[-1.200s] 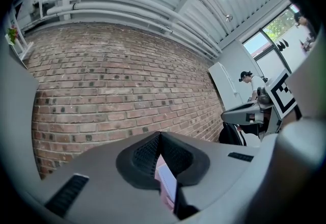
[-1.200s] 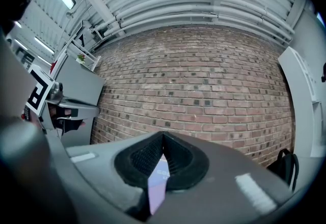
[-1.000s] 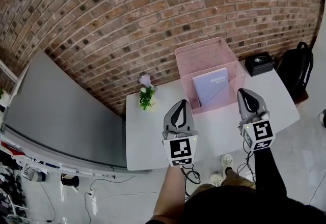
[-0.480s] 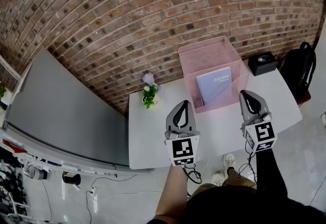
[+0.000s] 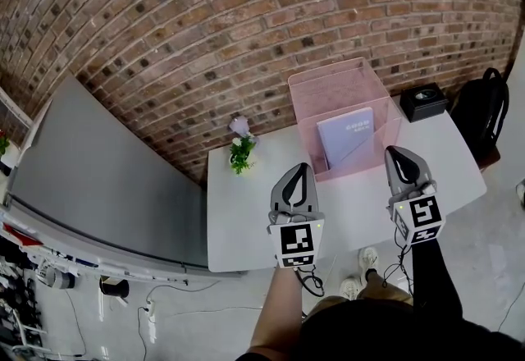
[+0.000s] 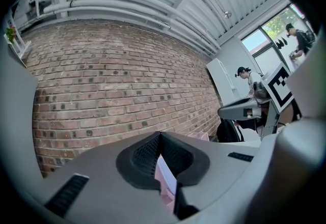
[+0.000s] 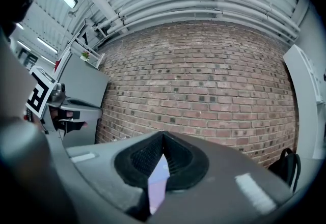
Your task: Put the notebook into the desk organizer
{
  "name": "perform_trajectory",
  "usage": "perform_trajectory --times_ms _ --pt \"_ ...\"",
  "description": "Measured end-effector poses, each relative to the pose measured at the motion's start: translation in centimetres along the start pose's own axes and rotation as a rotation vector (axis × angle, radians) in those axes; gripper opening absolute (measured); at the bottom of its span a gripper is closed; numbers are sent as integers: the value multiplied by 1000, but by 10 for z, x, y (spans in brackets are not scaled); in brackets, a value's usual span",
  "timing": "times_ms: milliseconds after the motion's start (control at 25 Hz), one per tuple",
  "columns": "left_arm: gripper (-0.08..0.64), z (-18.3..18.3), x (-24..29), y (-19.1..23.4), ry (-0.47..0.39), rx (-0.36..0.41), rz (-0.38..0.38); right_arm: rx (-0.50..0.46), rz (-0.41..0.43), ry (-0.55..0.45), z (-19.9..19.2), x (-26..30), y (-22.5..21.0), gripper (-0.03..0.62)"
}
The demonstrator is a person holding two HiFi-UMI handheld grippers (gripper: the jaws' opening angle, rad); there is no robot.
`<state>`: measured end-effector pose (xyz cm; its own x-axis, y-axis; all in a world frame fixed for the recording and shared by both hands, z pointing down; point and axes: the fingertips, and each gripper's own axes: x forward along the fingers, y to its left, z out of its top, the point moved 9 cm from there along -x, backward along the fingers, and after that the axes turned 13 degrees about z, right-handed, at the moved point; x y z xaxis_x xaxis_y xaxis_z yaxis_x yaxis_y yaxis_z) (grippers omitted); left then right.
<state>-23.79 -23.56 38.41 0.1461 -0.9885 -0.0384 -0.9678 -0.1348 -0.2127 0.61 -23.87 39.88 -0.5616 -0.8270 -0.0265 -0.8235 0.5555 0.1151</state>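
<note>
In the head view, the notebook (image 5: 346, 138) stands inside the pink desk organizer (image 5: 332, 87), leaning a little with its pale cover towards me, so I judge the one job of this task to be done. The organizer sits at the back of the white tabletop (image 5: 246, 220), close to the brick wall (image 5: 205, 23). A small potted flower (image 5: 239, 151) is off to its left and a black box (image 5: 422, 101) to its right, both clear of my path. My left gripper (image 5: 295, 173) and right gripper (image 5: 395, 156) hover level over the near half of the tabletop, well apart from each other and short of the organizer. Both are clenched on nothing. I think I hold them closed and back because nothing is left to carry, and closed jaws cannot catch the organizer's thin wall. In the left gripper view, the two jaws meet at their tips with nothing pinched. Only a sliver of pink shows through the slot beneath them, which is the organizer beyond, and my other gripper shows off to the right. In the right gripper view, the jaws likewise meet, empty. The lavender strip in the slot is the notebook's cover seen beyond them, not something gripped, so this gripper points straight at it.
</note>
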Motion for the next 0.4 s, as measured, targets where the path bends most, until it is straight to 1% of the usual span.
perform_trajectory --times_ms 400 --pt "9 -3 0 -1 6 -1 -17 -6 8 27 -1 5 3 2"
